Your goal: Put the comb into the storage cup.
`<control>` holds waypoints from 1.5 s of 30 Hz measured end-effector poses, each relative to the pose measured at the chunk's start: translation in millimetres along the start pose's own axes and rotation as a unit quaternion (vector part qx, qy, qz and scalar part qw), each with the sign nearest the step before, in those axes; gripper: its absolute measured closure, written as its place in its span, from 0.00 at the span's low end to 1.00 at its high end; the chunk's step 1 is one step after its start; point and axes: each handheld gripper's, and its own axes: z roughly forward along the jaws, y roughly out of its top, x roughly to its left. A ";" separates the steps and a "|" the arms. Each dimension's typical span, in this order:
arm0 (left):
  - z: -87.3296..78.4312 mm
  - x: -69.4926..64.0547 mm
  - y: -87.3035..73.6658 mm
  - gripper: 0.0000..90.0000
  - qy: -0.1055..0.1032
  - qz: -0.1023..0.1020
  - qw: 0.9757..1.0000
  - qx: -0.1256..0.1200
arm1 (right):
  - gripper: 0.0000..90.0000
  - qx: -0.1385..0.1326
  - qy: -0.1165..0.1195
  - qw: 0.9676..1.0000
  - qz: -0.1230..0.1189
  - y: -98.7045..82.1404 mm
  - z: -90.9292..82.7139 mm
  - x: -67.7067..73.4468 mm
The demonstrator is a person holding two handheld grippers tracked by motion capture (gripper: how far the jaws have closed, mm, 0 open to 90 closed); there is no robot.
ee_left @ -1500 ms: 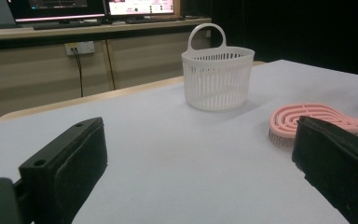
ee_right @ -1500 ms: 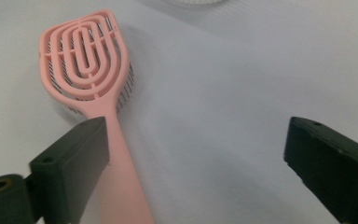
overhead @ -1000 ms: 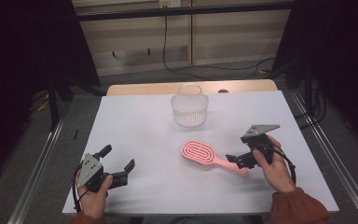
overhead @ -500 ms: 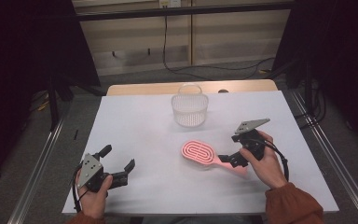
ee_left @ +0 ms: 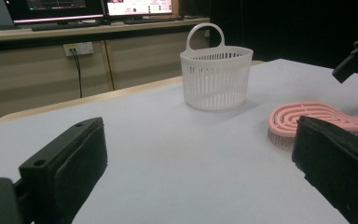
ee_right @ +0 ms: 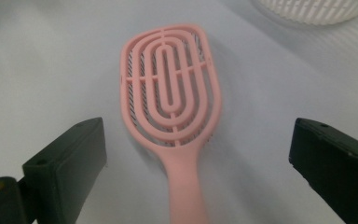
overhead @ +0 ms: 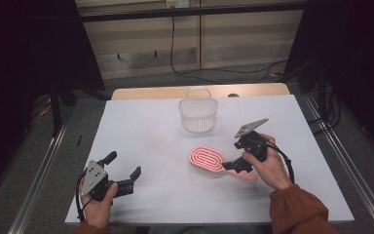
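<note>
- At the table's [overhead: 151, 126] 4 o'clock, the right gripper [overhead: 237, 163] hangs released, its 2 jaws astride the pink brush's [overhead: 207, 159] handle, not touching.
- At 7 o'clock, the left gripper [overhead: 124, 171] rests spread, grasping nothing.
- At 12 o'clock stands a white basket [overhead: 198, 113].

We see the brush [ee_right: 171, 100] lying on the table [overhead: 146, 126], bristles down, its handle running back between the right gripper's [overhead: 237, 165] spread fingers [ee_right: 67, 161] and its head ahead of the fingertips. The basket [overhead: 198, 113] stands upright beyond the brush head, farther from those fingers and apart from the brush. From the left gripper [overhead: 123, 171], the basket [ee_left: 216, 74] stands ahead between its two parted fingers [ee_left: 70, 163], well beyond them, and the brush [ee_left: 307, 117] lies just beyond the right-hand finger. Bare table lies directly between the left fingers.
</note>
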 end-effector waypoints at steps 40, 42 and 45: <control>1.1 0.6 -1.7 0.03 0.007 0.003 1.000 0.009 | 0.08 0.145 0.017 0.987 -0.065 40.7 63.7 13.8; 1.3 0.7 -1.7 0.03 0.007 0.003 1.000 0.009 | 0.08 0.147 0.017 0.987 -0.065 41.8 65.8 14.6; 1.2 0.6 -1.7 0.03 0.007 0.003 1.000 0.010 | 0.12 0.154 0.015 0.985 -0.072 43.9 68.3 15.2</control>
